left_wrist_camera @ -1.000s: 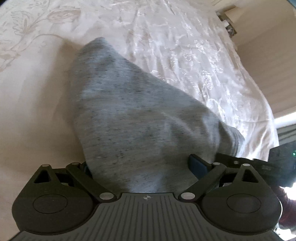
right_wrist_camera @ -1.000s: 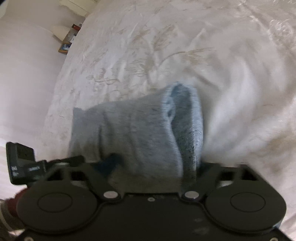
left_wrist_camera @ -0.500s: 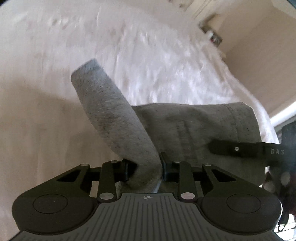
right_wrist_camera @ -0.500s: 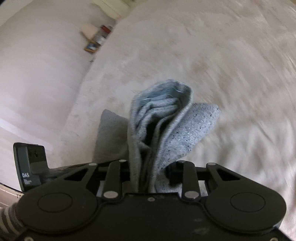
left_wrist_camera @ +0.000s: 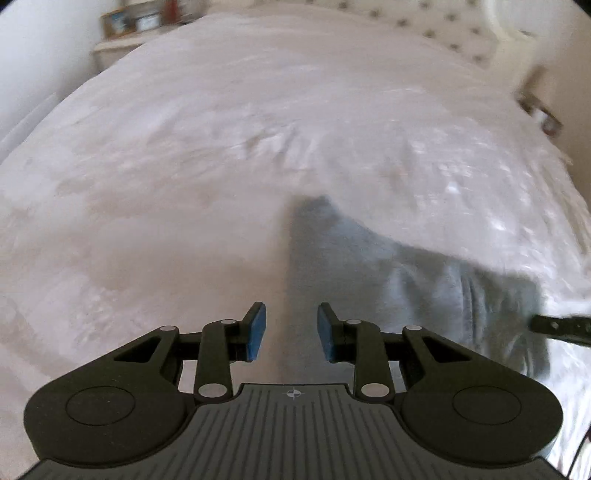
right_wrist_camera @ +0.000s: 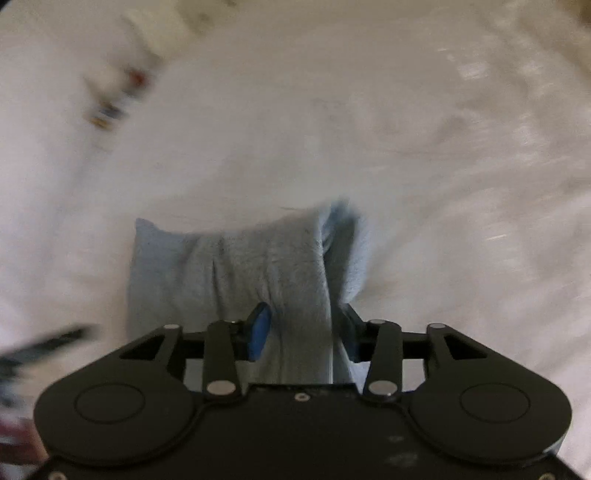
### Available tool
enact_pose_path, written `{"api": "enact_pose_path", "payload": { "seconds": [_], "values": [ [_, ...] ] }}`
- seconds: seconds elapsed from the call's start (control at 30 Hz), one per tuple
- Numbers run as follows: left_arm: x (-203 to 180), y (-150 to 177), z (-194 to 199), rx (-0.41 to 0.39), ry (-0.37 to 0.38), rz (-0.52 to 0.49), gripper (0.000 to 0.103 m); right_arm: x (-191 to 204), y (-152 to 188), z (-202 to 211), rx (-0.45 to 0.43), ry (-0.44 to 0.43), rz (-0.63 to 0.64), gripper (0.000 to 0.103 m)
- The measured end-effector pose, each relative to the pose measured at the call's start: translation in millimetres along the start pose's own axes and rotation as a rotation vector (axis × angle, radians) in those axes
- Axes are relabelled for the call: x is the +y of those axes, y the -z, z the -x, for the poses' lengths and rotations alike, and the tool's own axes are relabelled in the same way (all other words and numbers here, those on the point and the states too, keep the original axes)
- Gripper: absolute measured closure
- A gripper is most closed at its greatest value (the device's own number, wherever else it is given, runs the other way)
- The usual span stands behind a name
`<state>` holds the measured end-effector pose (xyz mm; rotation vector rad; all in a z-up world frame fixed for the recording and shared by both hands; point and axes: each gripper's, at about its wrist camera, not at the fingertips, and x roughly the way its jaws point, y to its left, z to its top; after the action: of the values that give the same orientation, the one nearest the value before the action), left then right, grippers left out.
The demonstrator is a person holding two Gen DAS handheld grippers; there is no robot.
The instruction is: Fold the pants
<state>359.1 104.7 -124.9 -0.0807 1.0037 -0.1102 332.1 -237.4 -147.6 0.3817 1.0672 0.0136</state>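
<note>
The grey pants lie folded in a compact bundle on the white bedspread, to the right of my left gripper. That gripper is open and empty, its blue pads apart, with bare bedspread between them. In the right wrist view the pants fill the middle, and a fold of them runs between the fingers of my right gripper. Its jaws stand apart and the cloth hides the right pad. The tip of the right gripper shows at the right edge of the left wrist view.
A nightstand with small items stands past the bed's far left corner. A tufted headboard runs along the far edge. Another shelf with items is at the right. Both views are motion-blurred.
Both grippers have let go of the pants: half a second ago each was shut on a fold. The left gripper has swung left off the cloth. The bundle has dropped onto the bed.
</note>
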Motion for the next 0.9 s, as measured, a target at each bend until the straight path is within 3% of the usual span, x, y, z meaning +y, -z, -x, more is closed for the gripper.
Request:
{"api": "enact_pose_path", "payload": {
  "seconds": [0.07,0.27,0.37,0.5,0.73,0.8,0.9],
  "values": [
    [-1,3,0,-0.009,-0.005,0.006,0.074,5,-4,2,-0.04,0.026,0.045,0.06],
    [-40,18,-4,-0.003,0.068,-0.09,0.073,50,11,18,-0.148,-0.067,0.279,0.06],
    [-56,38,-13,0.036,0.09,-0.127,0.073,56,29,6,-0.099,-0.084,0.249,0.06],
    [-60,74,-36,0.14,0.06,-0.145,0.071,37,66,-18,0.039,0.006,0.211,0.067],
    [-52,86,-26,0.138,0.075,-0.137,0.069,37,93,-12,0.064,-0.003,0.248,0.066],
    [-53,81,-20,0.119,0.066,-0.148,0.069,41,86,-3,0.022,-0.017,0.228,0.064],
    [-53,79,-19,0.123,0.069,-0.177,0.069,56,72,22,-0.127,-0.042,0.255,0.06]
  ]
}}
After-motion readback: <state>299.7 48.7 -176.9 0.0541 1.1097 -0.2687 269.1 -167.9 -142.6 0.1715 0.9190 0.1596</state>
